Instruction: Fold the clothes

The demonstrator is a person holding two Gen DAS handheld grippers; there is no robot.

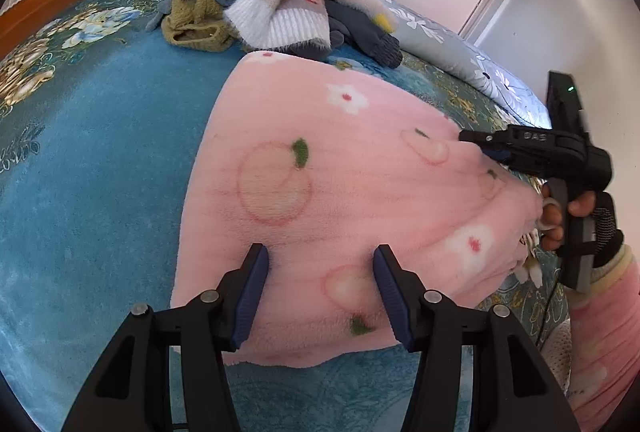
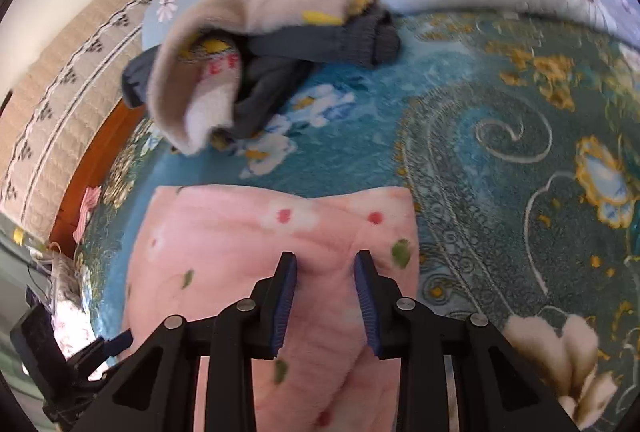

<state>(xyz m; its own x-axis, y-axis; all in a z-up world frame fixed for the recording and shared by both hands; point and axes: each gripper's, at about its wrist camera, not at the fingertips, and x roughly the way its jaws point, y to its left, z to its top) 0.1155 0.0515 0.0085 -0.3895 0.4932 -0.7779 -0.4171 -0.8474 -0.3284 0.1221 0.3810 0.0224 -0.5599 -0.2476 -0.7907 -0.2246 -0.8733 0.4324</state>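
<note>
two grippers over one pink fleece garment with peach and flower print (image 1: pixel 340 200), lying flat on teal floral bedspread (image 1: pixel 100 192) | left gripper (image 1: pixel 320 296) released | right gripper (image 2: pixel 326 306) jaws apart, perhaps pinching a ridge | risk: thick fleece slips, fold springs open

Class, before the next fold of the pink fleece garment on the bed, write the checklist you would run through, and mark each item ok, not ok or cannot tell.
1. Pink garment lies flat on the blue blanket: ok.
2. Left gripper open above the near edge: ok.
3. Right gripper gripping fabric: cannot tell; the jaws stand apart.
4. Unfolded clothes pile is clear of the garment: ok.
5. Far edge straight: not ok, slightly dipped.
</note>
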